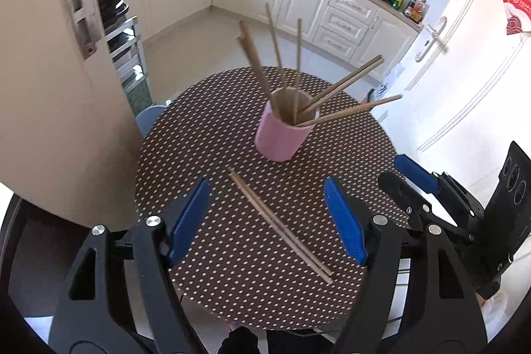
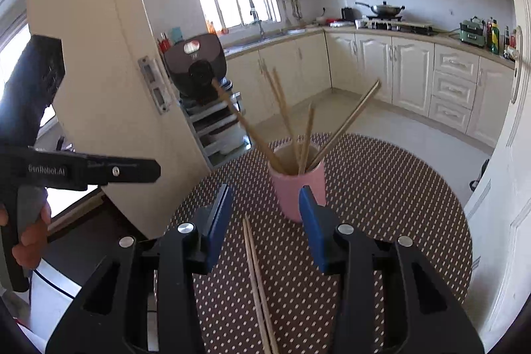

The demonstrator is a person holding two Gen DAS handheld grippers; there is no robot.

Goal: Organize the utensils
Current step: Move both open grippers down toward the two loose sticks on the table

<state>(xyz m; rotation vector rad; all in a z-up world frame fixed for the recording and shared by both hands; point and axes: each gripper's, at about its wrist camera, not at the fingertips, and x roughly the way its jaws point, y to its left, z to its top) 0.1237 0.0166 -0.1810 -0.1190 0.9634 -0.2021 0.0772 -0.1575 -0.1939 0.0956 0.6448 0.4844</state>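
A pink cup [image 1: 282,135] stands on the round dotted table [image 1: 205,135] with several wooden chopsticks [image 1: 345,111] leaning out of it. It also shows in the right wrist view [image 2: 292,191]. A pair of chopsticks [image 1: 278,224] lies flat on the table in front of the cup, seen too in the right wrist view [image 2: 257,281]. My left gripper [image 1: 267,218] is open and empty, above the lying pair. My right gripper [image 2: 265,228] is open and empty, with the lying pair between its fingers; its blue finger [image 1: 415,171] shows at the right.
A cream door [image 1: 59,88] stands close on the left of the table. A white door with a handle [image 1: 431,38] is on the right. Kitchen cabinets [image 2: 415,68] and a metal rack [image 2: 215,128] lie beyond the table's far edge.
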